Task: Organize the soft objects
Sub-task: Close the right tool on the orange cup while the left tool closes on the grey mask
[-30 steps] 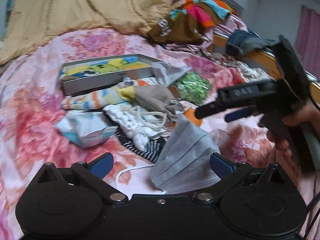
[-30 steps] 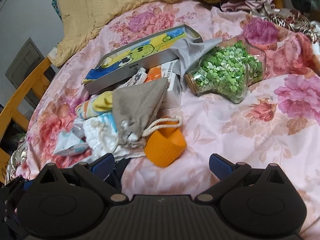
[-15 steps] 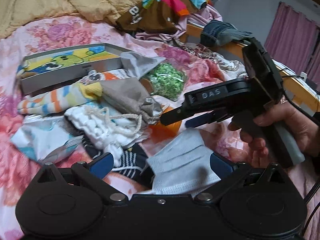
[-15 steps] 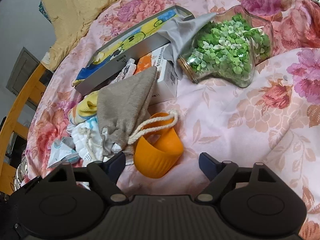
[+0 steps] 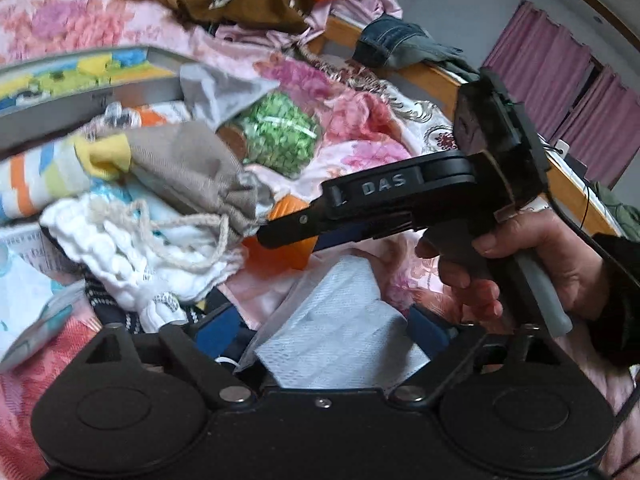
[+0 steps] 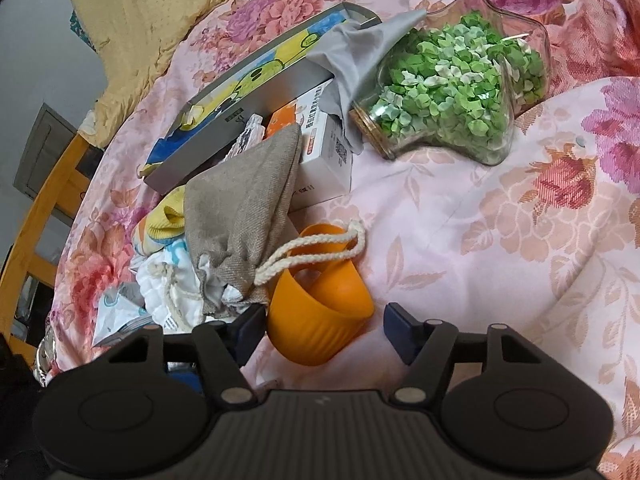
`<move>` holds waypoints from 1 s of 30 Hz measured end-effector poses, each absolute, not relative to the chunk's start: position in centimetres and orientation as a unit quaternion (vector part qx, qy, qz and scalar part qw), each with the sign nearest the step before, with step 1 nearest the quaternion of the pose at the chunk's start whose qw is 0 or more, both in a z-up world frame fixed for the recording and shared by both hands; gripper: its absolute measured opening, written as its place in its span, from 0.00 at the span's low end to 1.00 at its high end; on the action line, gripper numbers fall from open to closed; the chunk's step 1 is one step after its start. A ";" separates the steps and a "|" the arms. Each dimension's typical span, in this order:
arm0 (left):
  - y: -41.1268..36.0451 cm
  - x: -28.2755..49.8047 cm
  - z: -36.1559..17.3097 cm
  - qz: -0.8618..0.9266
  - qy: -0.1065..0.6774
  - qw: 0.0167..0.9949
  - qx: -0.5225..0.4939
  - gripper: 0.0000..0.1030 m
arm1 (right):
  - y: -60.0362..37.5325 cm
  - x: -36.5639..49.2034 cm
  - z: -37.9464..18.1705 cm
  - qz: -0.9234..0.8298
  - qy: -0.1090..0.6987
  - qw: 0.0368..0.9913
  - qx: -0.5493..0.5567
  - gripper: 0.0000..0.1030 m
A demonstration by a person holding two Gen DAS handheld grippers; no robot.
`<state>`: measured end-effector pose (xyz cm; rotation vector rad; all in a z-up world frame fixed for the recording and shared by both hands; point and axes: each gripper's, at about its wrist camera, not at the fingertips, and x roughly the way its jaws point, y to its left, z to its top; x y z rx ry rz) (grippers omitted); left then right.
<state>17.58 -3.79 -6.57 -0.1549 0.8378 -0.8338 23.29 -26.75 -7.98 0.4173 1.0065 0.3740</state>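
Note:
A pale grey face mask point(image 5: 340, 332) lies on the flowered bedspread between the pads of my left gripper point(image 5: 322, 328). Its jaws are closing and stand apart from the mask's edges. My right gripper point(image 6: 324, 332) straddles an orange soft cup point(image 6: 320, 312) lying on its side. Those jaws are closing too, with a gap still showing at the right pad point(image 6: 400, 332). In the left wrist view a hand holds the right gripper point(image 5: 288, 236) over the cup point(image 5: 280, 252). A beige drawstring pouch point(image 6: 240, 216) rests against the cup, its cord draped over the rim.
A white knitted cloth point(image 5: 132, 260), a striped sock point(image 5: 40, 180) and packets are piled left of the cup. Behind lie a white carton point(image 6: 324, 160), a flat picture box point(image 6: 248, 92), a grey cloth point(image 6: 360, 48) and a glass jar of green paper stars point(image 6: 452, 92). A wooden bed rail point(image 5: 436, 76) runs at right.
My left gripper dropped and came in over the mask, its jaws narrowing. My right gripper sank onto the orange cup, and its jaws drew in around it.

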 end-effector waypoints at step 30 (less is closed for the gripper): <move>-4.2 17.7 -8.1 -0.383 0.422 0.812 -0.122 0.15 | -26.5 22.7 -7.5 0.206 0.457 0.840 0.206 0.20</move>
